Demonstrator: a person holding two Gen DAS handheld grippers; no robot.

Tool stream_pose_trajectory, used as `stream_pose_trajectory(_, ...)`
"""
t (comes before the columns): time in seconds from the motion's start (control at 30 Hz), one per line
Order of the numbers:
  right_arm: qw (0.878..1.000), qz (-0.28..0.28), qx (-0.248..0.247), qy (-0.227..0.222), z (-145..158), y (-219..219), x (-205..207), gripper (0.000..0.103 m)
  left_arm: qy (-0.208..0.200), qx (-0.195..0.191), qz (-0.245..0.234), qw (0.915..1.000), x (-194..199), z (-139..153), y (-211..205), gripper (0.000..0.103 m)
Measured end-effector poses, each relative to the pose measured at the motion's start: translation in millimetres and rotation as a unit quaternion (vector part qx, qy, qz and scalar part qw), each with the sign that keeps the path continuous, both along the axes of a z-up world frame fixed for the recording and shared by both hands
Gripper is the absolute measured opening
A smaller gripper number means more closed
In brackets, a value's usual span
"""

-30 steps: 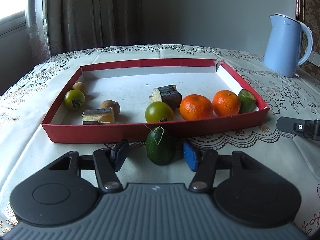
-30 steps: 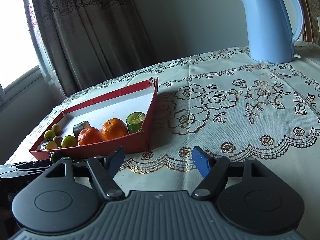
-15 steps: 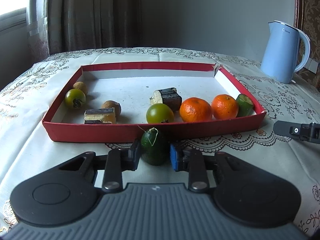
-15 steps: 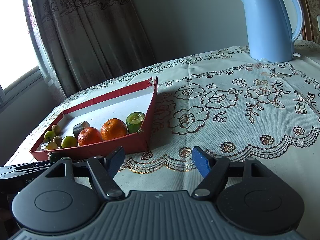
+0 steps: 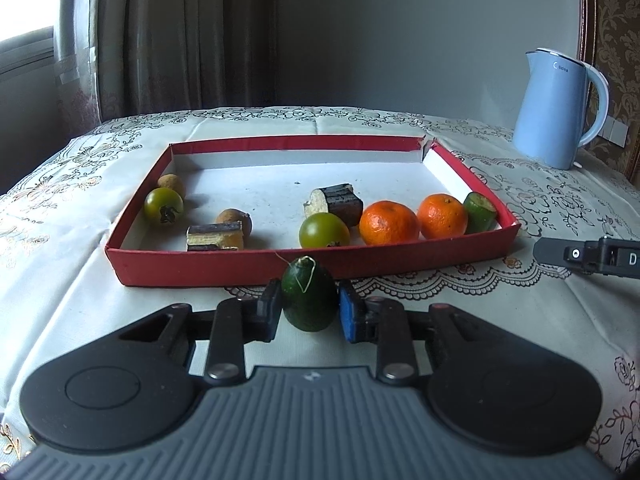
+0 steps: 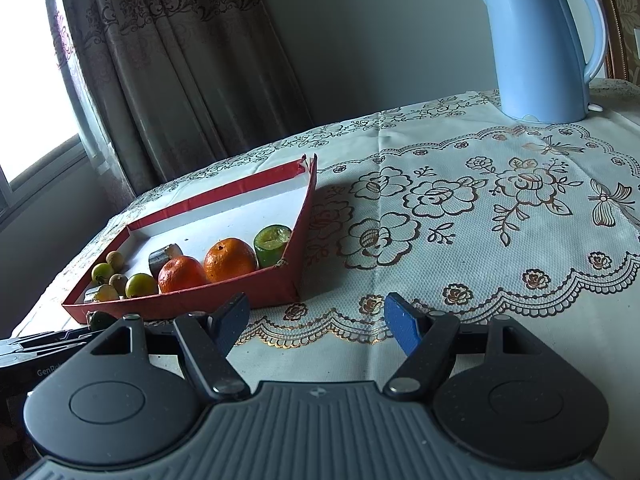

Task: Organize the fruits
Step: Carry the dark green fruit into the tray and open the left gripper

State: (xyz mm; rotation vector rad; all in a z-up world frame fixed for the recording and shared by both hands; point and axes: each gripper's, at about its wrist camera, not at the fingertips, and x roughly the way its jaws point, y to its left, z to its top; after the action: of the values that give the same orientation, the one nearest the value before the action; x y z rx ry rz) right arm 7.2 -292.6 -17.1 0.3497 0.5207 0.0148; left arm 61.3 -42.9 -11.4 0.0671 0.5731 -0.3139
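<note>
1. Fruits mostly inside tray point(image 5: 224, 270): oranges point(image 5: 389, 222), green rounds, brown bits.
2. Avocado point(image 5: 309, 298) outside tray's front wall, clamped by left gripper point(image 5: 308, 314).
3. Right gripper point(image 6: 316, 320) parted, empty, beside tray.
4. Left: avocado into tray.

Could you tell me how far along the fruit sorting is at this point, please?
Mostly done, it seems: two oranges, green round fruits, small brown ones and cut pieces already lie in the red tray. In hand: the left gripper is shut on the dark green fruit on the tablecloth, just outside the tray's near wall. Left: lifting it in. The right gripper is open and empty.
</note>
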Motion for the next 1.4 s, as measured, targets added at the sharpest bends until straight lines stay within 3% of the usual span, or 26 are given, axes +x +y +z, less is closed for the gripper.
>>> stream_pose_trajectory(0.3, 1.000, 0.004, -0.005, 0.005, 0.0, 1.3, 1.8, 0.074, -0.048, 0.002, 0.025, 0.9985, 17.7, 37.4, 11.8, 0.027)
stream_pose_trajectory(0.37, 1.000, 0.011, -0.010, 0.015, -0.3, 3.5, 4.5, 0.080, -0.047, 0.001, 0.029, 0.9984, 26.9, 40.7, 12.8, 0.027)
stream_pose_trajectory(0.6, 0.996, 0.017, -0.071, 0.042, 0.2, 21.5, 10.7, 0.084, -0.045, 0.010, 0.042, 0.9980, 49.1, 38.3, 10.1, 0.027)
stream_pose_trajectory(0.9, 0.984, 0.020, -0.163, 0.074, -2.3, 47.3, 18.9, 0.088, -0.038, -0.003, 0.048, 0.9981, 67.9, 37.5, 14.6, 0.027)
stream_pose_trajectory(0.97, 0.984, 0.012, -0.160, 0.081, -2.9, 45.3, 20.5, 0.096, -0.034, -0.006, 0.048, 0.9982, 73.8, 37.5, 14.5, 0.027)
stream_pose_trajectory(1.4, 0.984, 0.016, -0.157, 0.082, -3.1, 44.5, 21.5, 0.099, -0.007, 0.019, 0.063, 0.9978, 111.3, 24.8, 1.6, 0.027)
